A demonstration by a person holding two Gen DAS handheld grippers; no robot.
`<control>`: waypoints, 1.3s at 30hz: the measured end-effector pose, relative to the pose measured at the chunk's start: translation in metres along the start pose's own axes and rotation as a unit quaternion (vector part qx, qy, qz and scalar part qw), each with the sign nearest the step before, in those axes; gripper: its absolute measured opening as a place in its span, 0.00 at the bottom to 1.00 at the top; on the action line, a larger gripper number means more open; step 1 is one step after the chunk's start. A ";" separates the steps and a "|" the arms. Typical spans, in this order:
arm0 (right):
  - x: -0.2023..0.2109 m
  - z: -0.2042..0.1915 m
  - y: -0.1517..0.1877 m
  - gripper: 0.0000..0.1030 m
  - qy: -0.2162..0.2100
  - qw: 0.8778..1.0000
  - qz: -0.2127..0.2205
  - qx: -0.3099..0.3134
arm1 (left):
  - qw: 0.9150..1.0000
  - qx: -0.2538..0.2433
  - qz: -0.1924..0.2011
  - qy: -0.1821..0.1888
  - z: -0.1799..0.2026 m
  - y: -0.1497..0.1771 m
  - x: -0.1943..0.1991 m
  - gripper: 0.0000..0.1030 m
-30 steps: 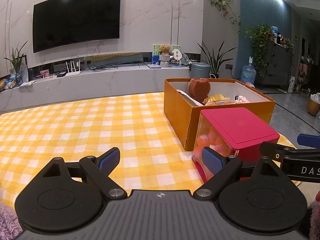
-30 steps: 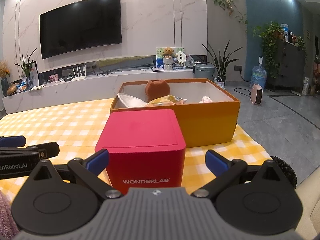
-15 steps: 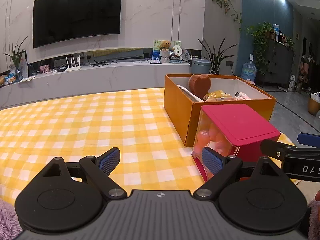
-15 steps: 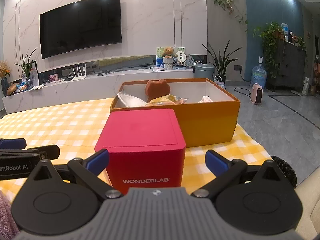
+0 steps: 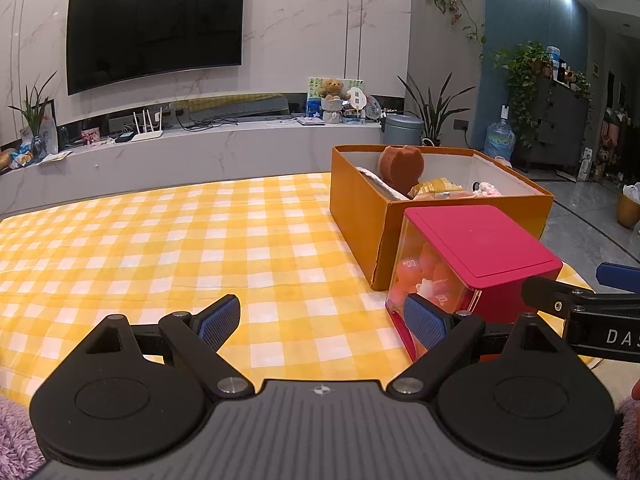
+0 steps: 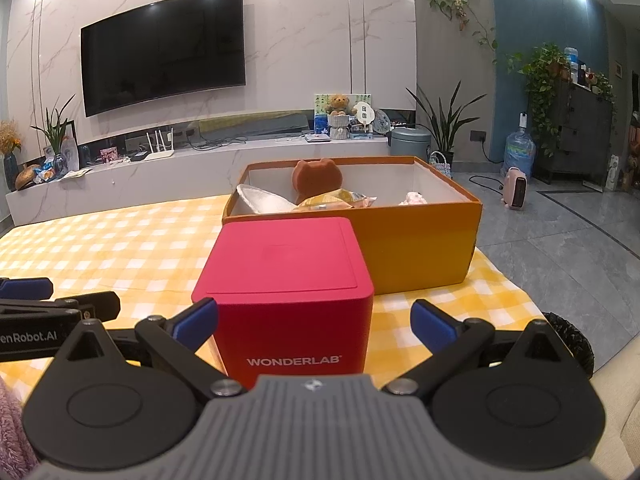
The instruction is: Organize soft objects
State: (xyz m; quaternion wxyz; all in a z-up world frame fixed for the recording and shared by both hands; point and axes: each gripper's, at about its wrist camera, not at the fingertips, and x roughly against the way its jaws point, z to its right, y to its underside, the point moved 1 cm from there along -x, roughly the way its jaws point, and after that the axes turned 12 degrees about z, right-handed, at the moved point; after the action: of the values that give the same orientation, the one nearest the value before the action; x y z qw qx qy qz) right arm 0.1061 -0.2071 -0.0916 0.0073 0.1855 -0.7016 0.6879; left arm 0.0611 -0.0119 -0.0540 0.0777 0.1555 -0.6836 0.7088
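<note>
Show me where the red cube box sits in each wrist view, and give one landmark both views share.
Left wrist view: the red cube box is at lower right, its clear side facing the camera, in front of the orange box.
Right wrist view: the red cube box is lower centre, its WONDERLAB face toward the camera.
Shared landmark: the brown plush standing in the orange box.

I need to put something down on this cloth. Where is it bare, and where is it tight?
The checked cloth is bare left of the orange box, back to its far edge. It is crowded at the right: the red cube sits right in front of the box, between the right gripper's open fingers.
</note>
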 end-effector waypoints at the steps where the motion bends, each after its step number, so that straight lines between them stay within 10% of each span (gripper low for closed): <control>1: 0.000 0.000 0.000 0.97 0.000 1.000 0.000 0.000 | 1.000 0.000 0.000 0.000 0.000 0.000 0.000 1.00; 39: -0.001 0.000 -0.001 0.97 -0.001 1.000 -0.001 0.001 | 1.000 0.001 0.000 -0.007 -0.002 0.001 0.001 1.00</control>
State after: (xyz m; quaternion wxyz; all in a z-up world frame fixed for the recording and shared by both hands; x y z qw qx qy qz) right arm 0.1070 -0.2064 -0.0908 0.0070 0.1871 -0.7006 0.6886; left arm 0.0597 -0.0100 -0.0543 0.0727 0.1603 -0.6837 0.7082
